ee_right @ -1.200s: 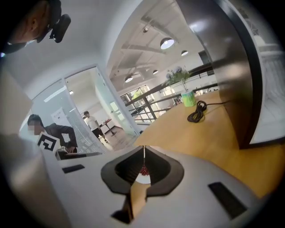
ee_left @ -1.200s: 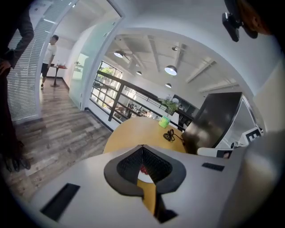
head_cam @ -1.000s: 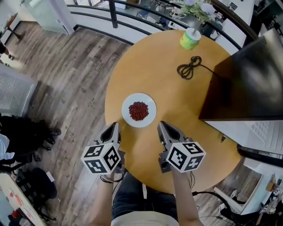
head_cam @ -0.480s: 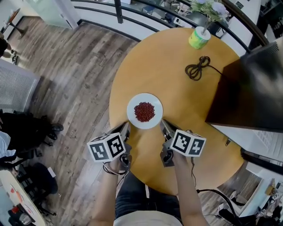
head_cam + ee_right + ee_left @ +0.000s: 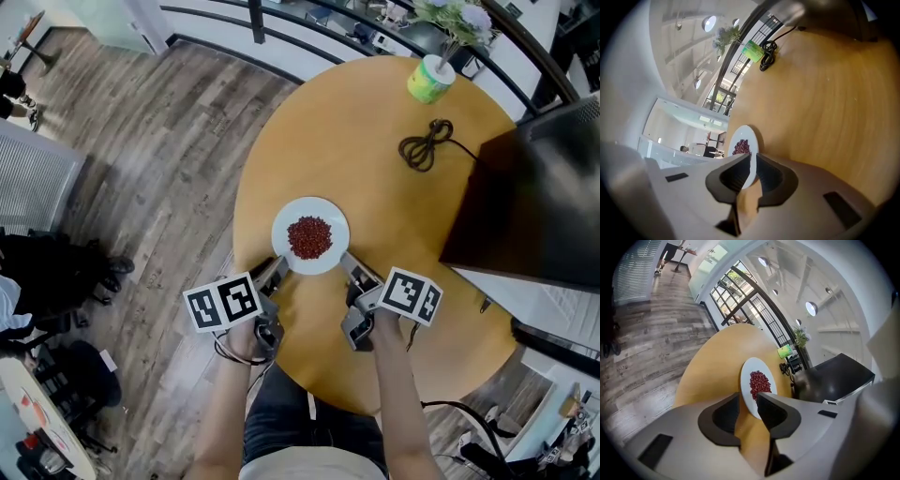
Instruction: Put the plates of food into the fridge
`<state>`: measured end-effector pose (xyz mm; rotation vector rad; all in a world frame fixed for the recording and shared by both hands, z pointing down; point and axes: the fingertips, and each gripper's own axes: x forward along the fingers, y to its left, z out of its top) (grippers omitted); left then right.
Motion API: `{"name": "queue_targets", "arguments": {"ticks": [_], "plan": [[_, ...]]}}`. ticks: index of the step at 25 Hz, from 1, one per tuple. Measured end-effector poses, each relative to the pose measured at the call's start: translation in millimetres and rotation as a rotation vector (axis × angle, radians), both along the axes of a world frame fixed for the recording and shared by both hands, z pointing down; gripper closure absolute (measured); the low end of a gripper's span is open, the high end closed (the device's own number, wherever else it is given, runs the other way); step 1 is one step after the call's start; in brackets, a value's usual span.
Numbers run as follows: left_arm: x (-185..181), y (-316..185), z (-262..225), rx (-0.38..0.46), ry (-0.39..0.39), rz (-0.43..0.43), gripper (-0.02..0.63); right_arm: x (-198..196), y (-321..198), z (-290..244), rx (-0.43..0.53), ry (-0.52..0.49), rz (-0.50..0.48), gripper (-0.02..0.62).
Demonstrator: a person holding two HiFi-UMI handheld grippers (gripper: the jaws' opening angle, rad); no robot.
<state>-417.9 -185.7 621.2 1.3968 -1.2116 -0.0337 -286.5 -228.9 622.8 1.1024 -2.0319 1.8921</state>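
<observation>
Head view puts the plate (image 5: pixel 286 246) of red food (image 5: pixel 309 236) on the table (image 5: pixel 356 141) — nothing stowed yet, pickup only starting. Left gripper (image 5: pixel 275 269) straddles the plate's near-left rim, jaws apart. Right gripper (image 5: pixel 349 266) is at the near-right rim, jaws barely parted and just opening, rim between them. The carry to the fridge is all ahead.

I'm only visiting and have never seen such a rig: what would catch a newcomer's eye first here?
A white plate with a heap of red food sits near the round wooden table's near edge. The left tool and the right tool, each bearing a black-and-white patterned cube, flank it with its rim between their jaws; the right tool's jaws have just been opening. A big dark box stands at the table's right.
</observation>
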Motion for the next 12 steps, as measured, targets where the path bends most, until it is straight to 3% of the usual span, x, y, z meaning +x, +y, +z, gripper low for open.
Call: {"name": "queue_targets", "arguments": {"ticks": [5, 12], "plan": [[0.4, -2.0, 4.3, -0.014, 0.067, -0.031, 0.497, -2.9, -2.4, 1.0, -0.028, -0.050, 0.005, 0.514], [3.5, -4.0, 6.1, -0.024, 0.130, -0.039, 0.497, -3.9, -0.3, 8.0, -0.092, -0.091, 0.039, 0.504]]}}
